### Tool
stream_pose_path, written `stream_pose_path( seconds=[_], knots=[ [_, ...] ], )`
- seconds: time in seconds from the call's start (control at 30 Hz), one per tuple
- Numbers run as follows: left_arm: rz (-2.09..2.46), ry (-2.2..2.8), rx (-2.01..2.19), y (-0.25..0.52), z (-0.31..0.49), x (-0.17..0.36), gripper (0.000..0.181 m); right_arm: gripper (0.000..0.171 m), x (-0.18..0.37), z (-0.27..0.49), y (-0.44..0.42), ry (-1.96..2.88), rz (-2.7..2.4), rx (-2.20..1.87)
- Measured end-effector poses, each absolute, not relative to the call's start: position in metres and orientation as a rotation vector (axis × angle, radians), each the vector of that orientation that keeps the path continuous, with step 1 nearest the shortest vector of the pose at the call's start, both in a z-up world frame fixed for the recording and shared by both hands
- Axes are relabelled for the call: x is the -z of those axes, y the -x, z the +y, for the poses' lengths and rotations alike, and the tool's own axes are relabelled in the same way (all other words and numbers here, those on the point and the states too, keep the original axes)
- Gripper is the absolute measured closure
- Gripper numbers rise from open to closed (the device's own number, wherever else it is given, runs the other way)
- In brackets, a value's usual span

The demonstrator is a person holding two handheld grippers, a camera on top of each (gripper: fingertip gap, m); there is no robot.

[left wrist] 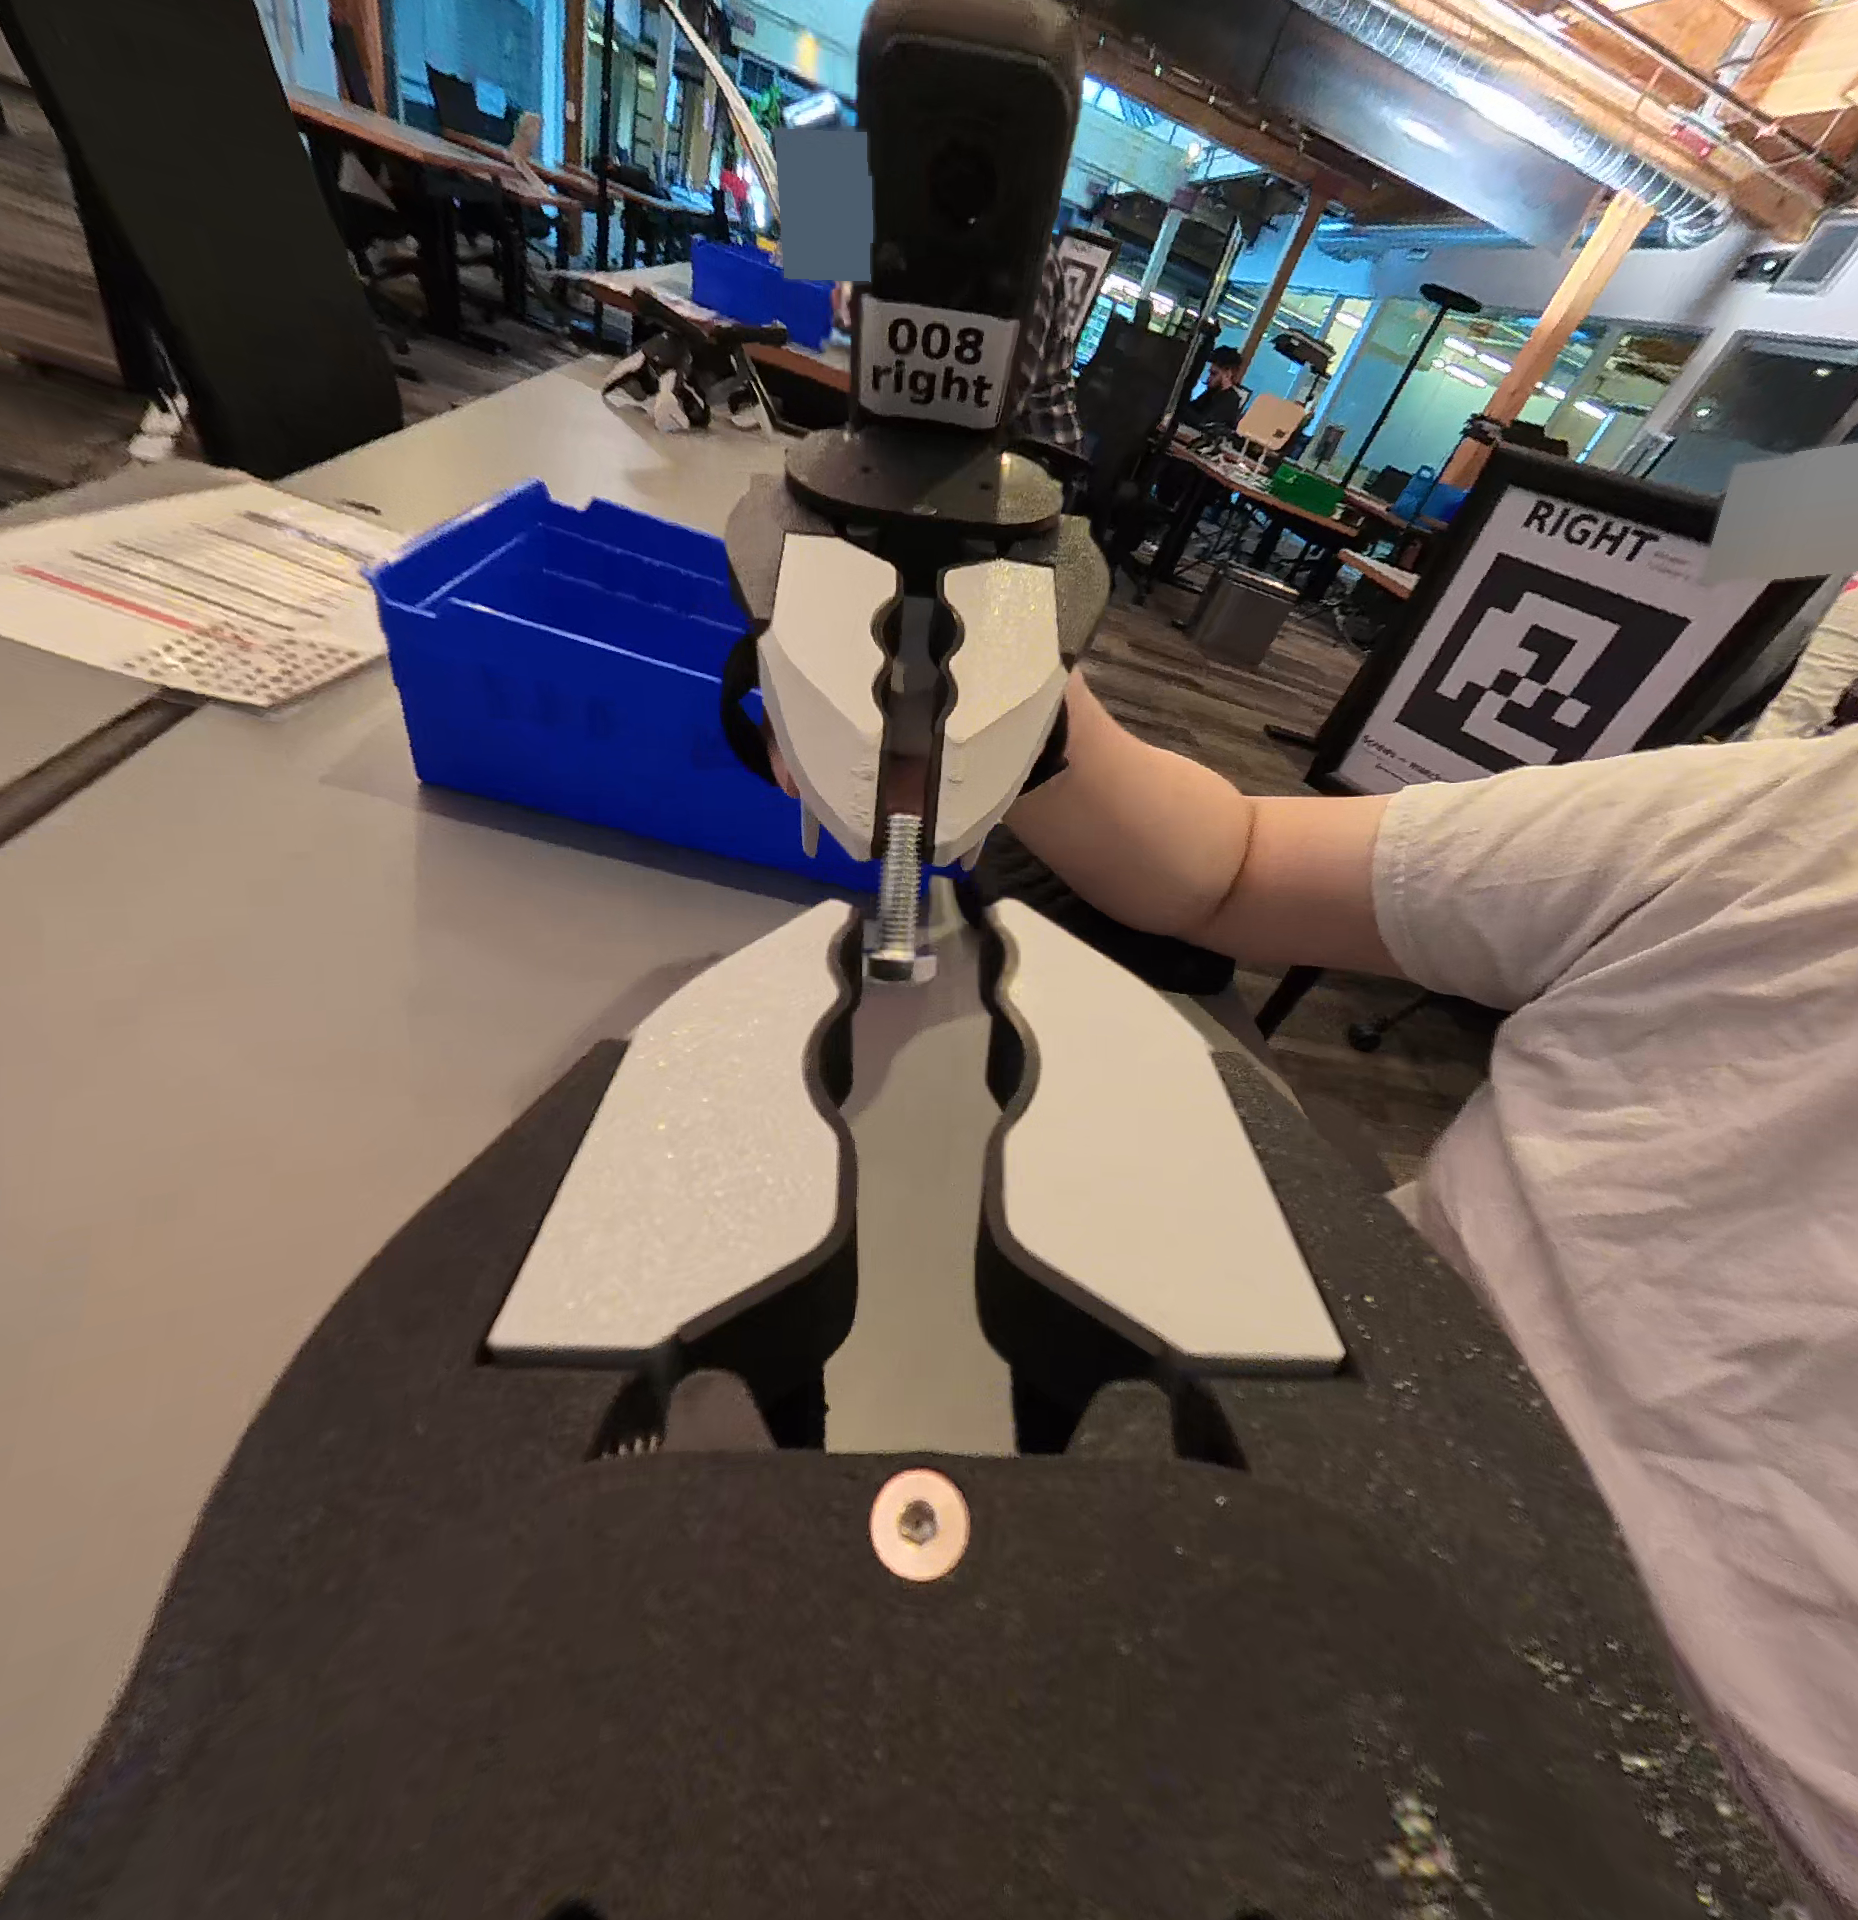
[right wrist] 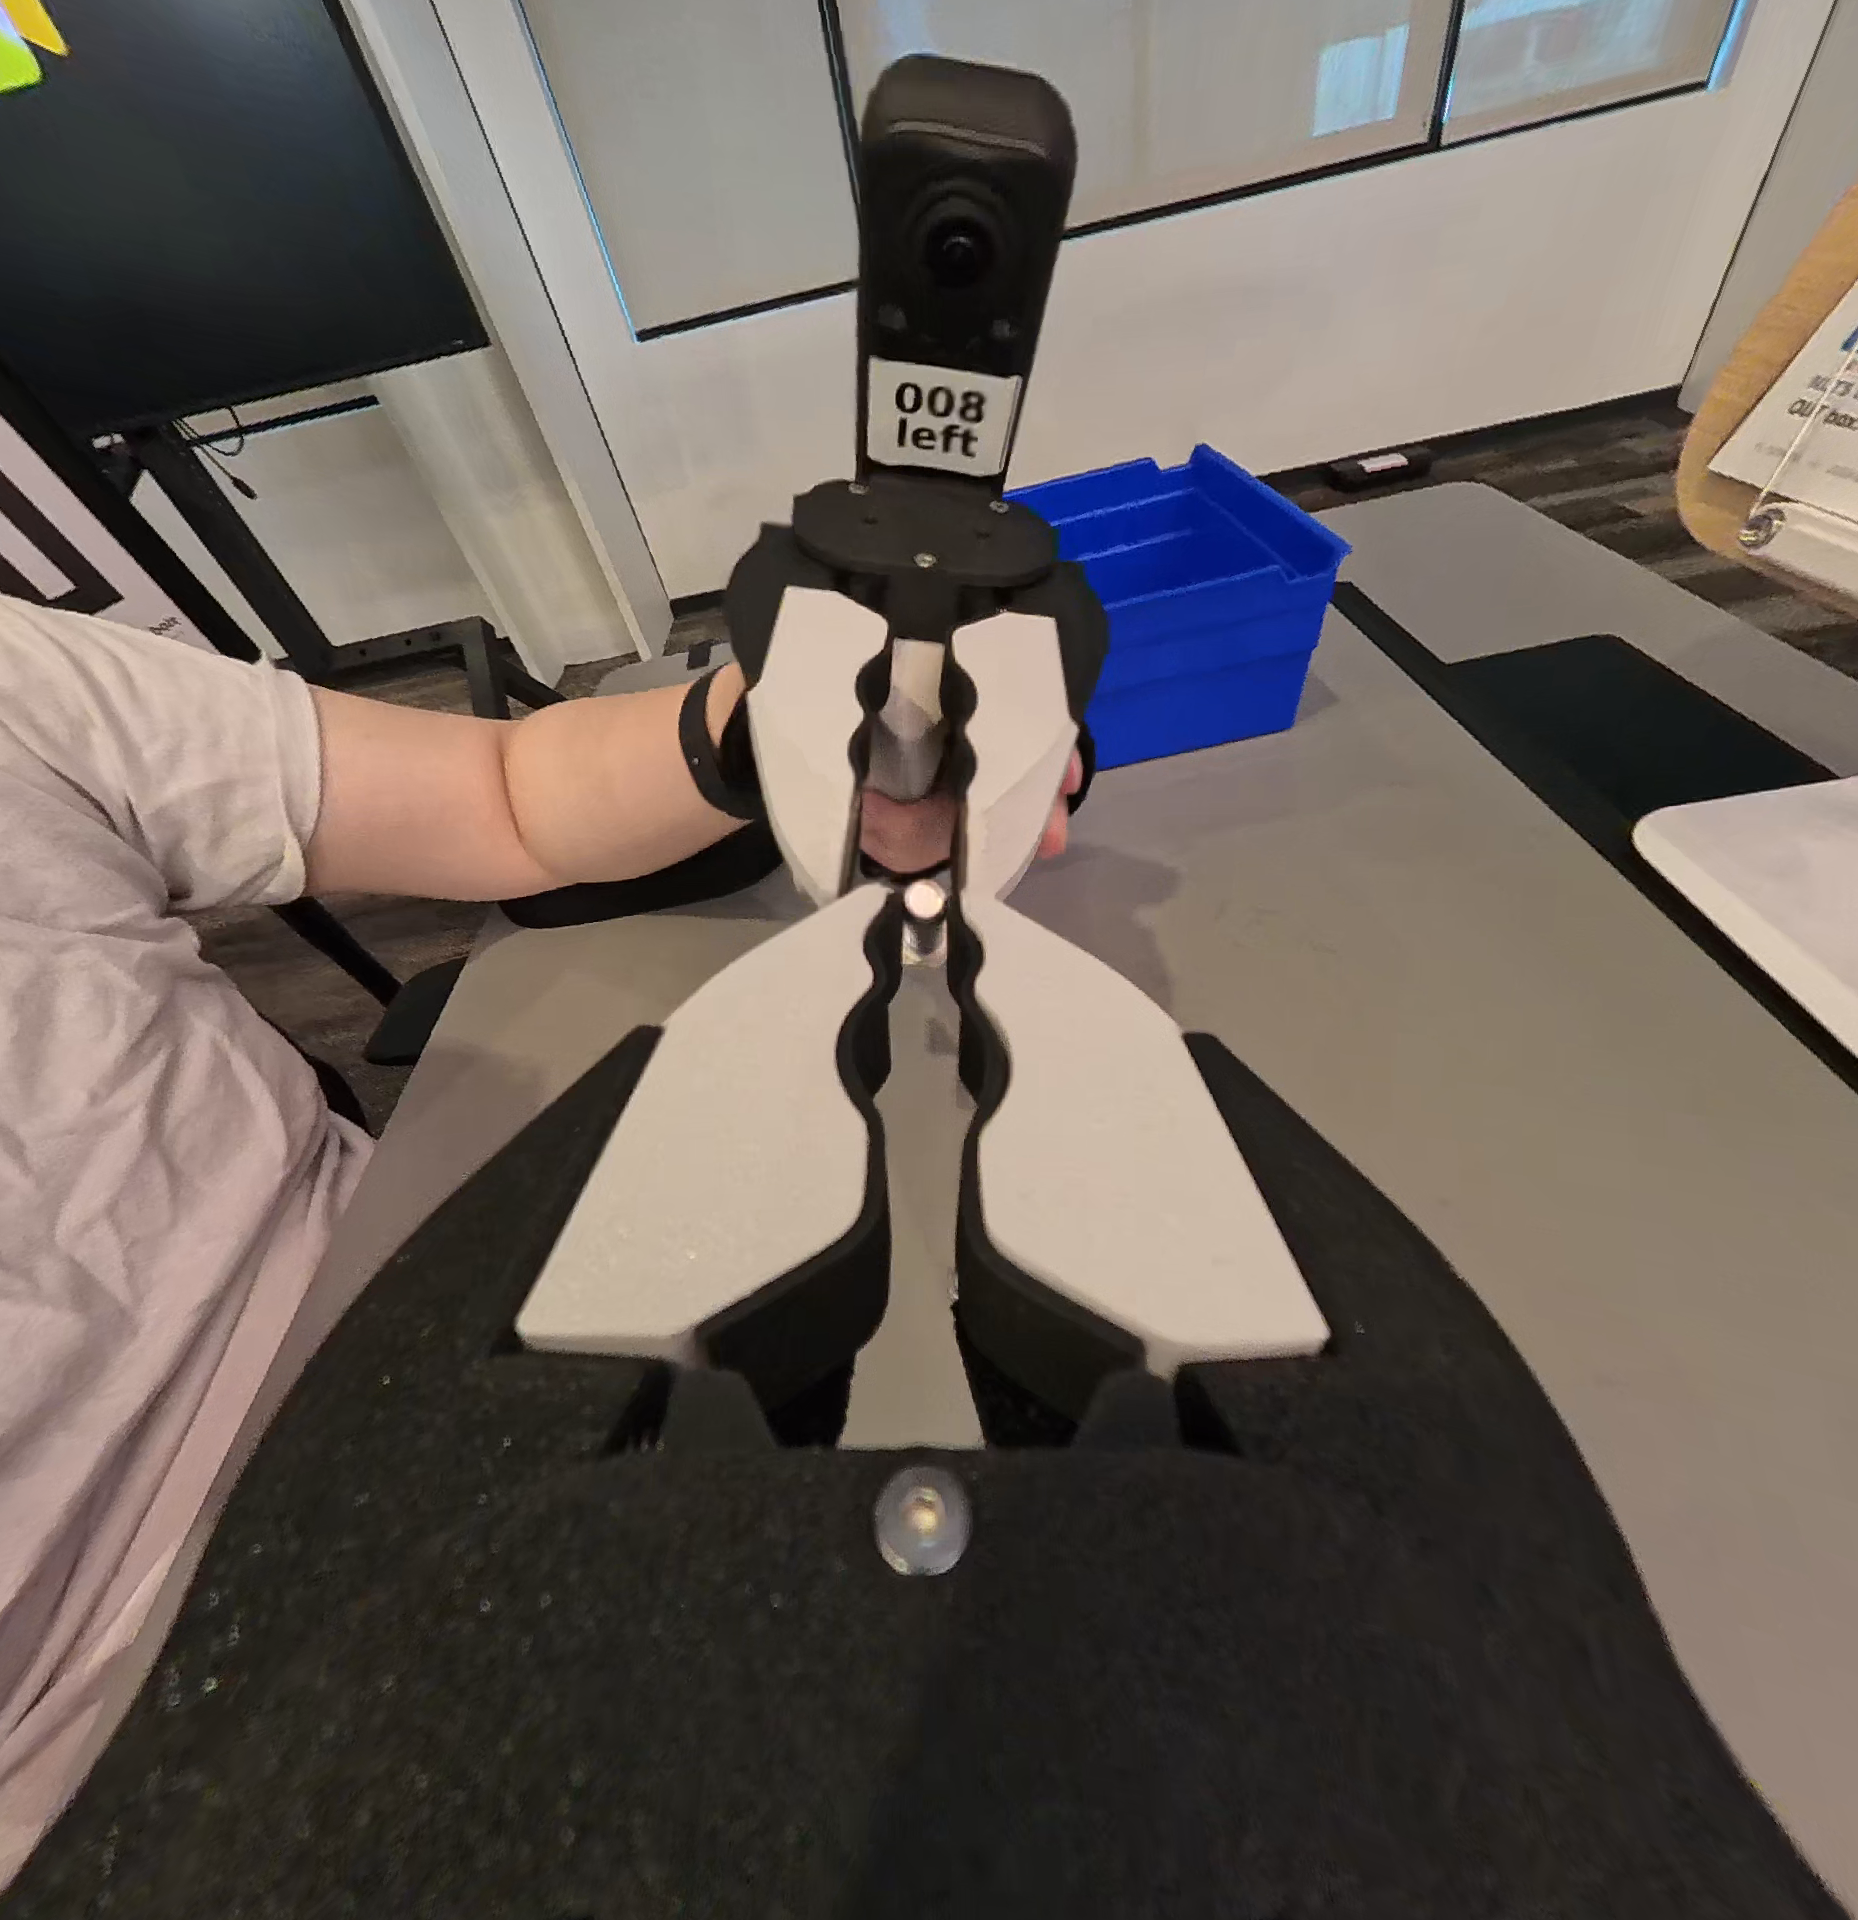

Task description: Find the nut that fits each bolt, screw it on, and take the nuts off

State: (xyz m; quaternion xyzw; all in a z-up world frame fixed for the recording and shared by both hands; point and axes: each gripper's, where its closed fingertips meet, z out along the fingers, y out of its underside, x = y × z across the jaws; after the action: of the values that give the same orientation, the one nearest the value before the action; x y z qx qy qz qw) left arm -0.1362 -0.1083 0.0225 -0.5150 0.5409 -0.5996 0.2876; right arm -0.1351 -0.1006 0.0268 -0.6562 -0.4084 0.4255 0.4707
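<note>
We hold the two grippers tip to tip above the grey bench, cameras facing each other. The right gripper (left wrist: 897, 831), white-fingered on a black body, is clamped on the far end of a silver threaded steel bolt (left wrist: 897, 896); the shank comes out from between its fingertips towards the left gripper (left wrist: 909, 935). The left gripper's jaws stand apart with a clear gap; the bolt's hex head lies between its tips, just beside the left-hand finger (left wrist: 811, 971), though we cannot tell whether they touch. In the right wrist view the bolt (right wrist: 922, 914) is seen end-on between the right gripper's (right wrist: 920, 920) nearly closed tips, with the left gripper (right wrist: 909, 868) directly behind it. No nut is discernible on the visible thread.

A blue plastic open-topped bin (left wrist: 551, 665) sits on the bench (left wrist: 229, 987) behind the grippers, towards its far edge. A printed sheet (left wrist: 187, 592) lies at the far left corner.
</note>
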Motion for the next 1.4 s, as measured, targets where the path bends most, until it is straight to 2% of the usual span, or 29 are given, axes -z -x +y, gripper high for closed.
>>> stream_pose_path(
  seconds=[0.4, 0.87, 1.4],
  knots=[
    [1.671, 1.434, 1.432, 0.130, -0.125, 0.012, 0.157, 0.164, -0.022, -0.115, 0.139, 1.580, -1.172, -0.939],
    [1.805, 1.367, 1.388, 0.127, -0.146, 0.023, 0.169, 0.164, -0.013, -0.129, 0.148, 1.547, -1.327, -0.884],
    [1.837, 1.307, 1.397, 0.126, -0.156, 0.021, 0.170, 0.164, -0.016, -0.138, 0.150, 1.479, -1.369, -0.932]
  ],
)
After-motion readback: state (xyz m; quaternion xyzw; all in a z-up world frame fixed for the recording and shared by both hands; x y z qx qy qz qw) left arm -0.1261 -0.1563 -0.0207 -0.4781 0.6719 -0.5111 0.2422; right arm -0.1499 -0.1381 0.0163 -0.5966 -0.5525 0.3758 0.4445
